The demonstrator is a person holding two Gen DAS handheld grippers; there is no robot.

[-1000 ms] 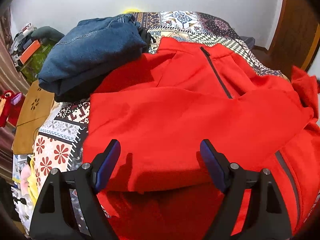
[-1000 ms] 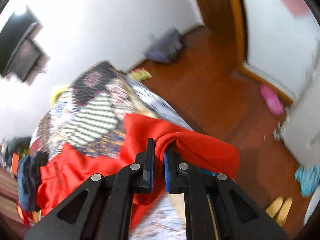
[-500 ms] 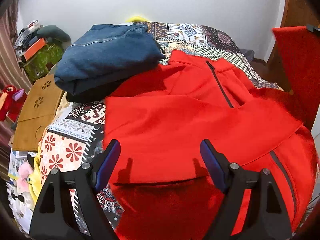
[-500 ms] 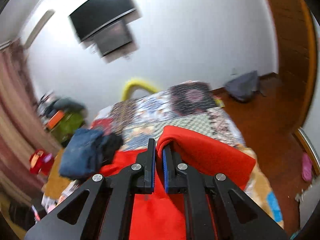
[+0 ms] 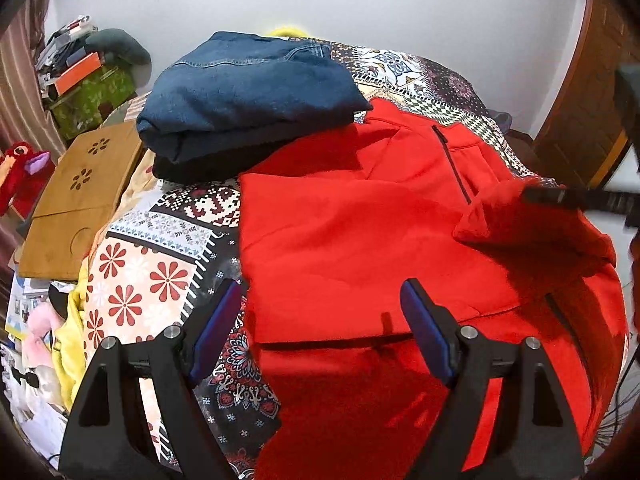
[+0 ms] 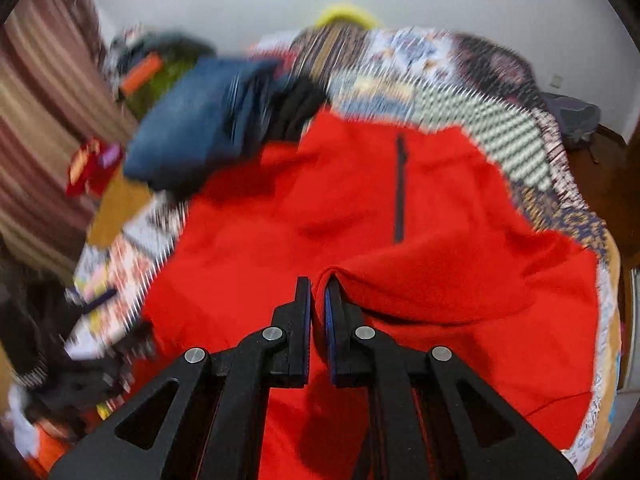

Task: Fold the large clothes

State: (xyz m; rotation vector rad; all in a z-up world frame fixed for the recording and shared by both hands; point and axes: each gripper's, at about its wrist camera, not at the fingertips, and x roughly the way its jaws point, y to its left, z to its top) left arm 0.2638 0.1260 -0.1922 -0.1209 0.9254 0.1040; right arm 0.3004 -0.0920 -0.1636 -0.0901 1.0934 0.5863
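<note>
right tool point(image 6: 316, 304) carried red sleeve point(image 6: 420, 284) inward

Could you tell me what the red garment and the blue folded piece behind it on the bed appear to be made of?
The red garment looks like soft matte fleece or brushed knit: no sheen, thick rounded folds, a dark zipper at the neck. The blue folded piece looks like denim: faded indigo, visible topstitched seams, stiff bulky folds. Neither can be confirmed by look alone.

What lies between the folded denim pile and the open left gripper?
In the left wrist view, the patterned bedspread and the left edge of the red jacket fill the stretch between the denim pile and the left gripper.
</note>
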